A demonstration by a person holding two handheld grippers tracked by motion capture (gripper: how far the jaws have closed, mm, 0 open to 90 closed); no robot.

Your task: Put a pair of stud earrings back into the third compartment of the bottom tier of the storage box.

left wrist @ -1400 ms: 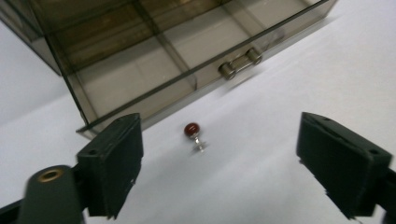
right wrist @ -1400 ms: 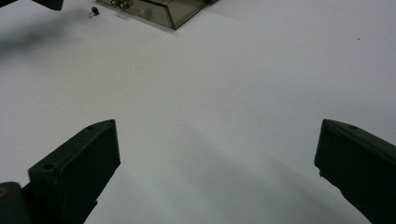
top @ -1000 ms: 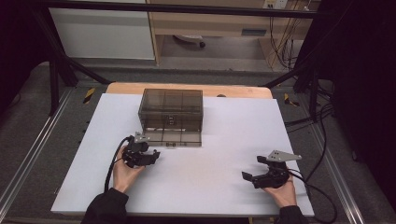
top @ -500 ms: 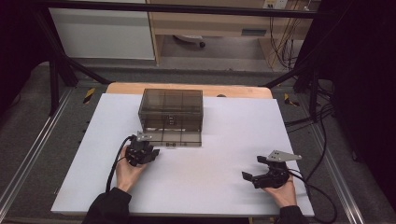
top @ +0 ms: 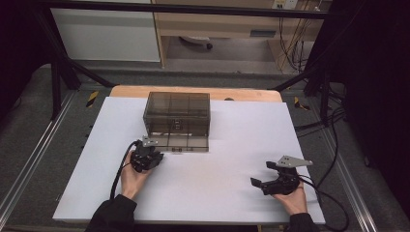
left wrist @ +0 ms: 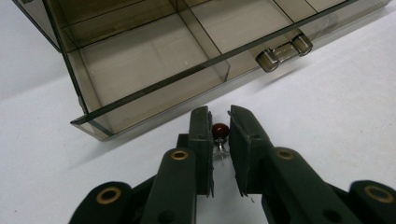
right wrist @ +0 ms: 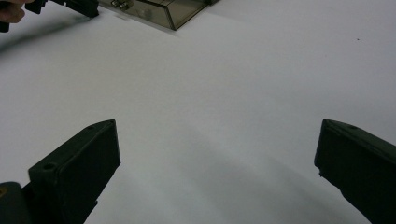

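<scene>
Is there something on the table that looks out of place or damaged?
Nothing looks damaged or spilled. The one loose item is a small red bead with a metal loop, between the left gripper jaws, just outside the open drawer of the box.

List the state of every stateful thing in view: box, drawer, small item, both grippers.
Smoky translucent plastic organizer box: upright on the white board.
Its bottom drawer: pulled open, near compartments empty.
Small dark-red bead on a metal pin: pinched at the tips.
Left gripper: fingers just closed on the bead.
Right gripper: fingers wide open, empty, over bare board.
</scene>
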